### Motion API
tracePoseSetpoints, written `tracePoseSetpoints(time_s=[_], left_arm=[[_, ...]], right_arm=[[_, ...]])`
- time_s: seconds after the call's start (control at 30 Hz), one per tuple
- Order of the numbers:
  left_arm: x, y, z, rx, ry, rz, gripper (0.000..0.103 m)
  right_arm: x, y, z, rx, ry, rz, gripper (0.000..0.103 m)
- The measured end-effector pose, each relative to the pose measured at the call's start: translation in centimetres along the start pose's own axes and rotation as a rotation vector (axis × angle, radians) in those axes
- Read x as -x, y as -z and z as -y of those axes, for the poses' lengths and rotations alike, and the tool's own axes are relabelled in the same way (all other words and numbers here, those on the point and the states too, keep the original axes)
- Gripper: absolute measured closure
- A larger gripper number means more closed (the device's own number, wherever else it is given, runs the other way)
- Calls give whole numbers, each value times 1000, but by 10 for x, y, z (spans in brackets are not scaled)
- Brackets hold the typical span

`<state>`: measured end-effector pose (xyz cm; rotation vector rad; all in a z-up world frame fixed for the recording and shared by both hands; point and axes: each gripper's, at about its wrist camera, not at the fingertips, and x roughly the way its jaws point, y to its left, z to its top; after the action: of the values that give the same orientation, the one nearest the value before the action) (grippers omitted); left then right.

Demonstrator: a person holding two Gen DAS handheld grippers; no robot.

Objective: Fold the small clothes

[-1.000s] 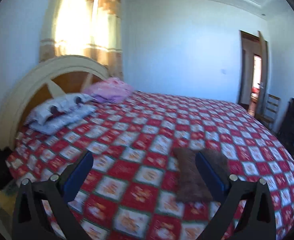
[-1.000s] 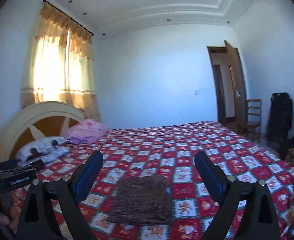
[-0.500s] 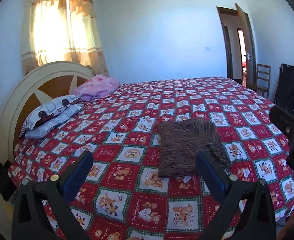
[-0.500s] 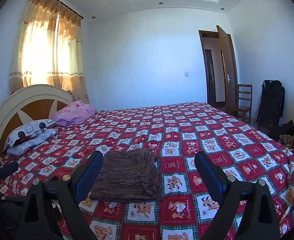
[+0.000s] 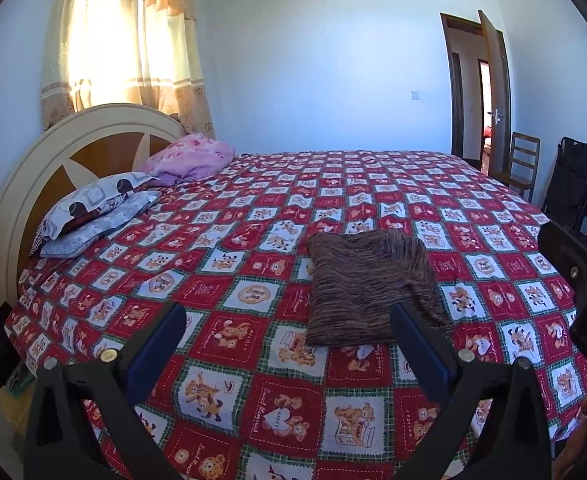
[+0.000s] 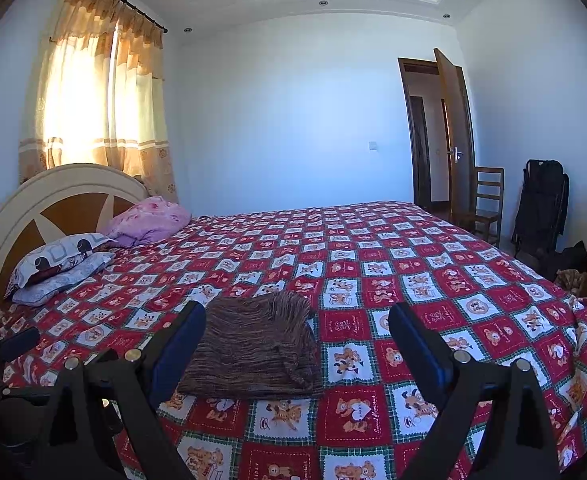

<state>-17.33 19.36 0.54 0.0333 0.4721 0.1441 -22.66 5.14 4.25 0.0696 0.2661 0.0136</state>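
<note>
Folded brown striped knit garment (image 5: pixel 367 280) lies flat on red teddy-bear patchwork bedspread (image 5: pixel 229 360). Left gripper (image 5: pixel 289 344) spread wide, empty; garment ahead, toward its right finger. Right gripper (image 6: pixel 295 344) spread wide, empty; garment ahead, just beside its left finger.

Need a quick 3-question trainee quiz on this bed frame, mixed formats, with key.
1. True or false: the left gripper is shut on the brown striped garment.
2. The garment lies on: A) the wooden chair B) the red patchwork bedspread C) the pink pillow
3. Fill in: the right gripper has its jaws ____.

Key: 1 false, both grippers are open and hold nothing; 2 B; 3 open.
</note>
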Motion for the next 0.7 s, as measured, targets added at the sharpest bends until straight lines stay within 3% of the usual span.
tracePoseSetpoints(time_s=[0.7], left_arm=[[-10,3,2,-12,-43,-28,0]], right_arm=[[-5,10,7,-14,14,-33,10]])
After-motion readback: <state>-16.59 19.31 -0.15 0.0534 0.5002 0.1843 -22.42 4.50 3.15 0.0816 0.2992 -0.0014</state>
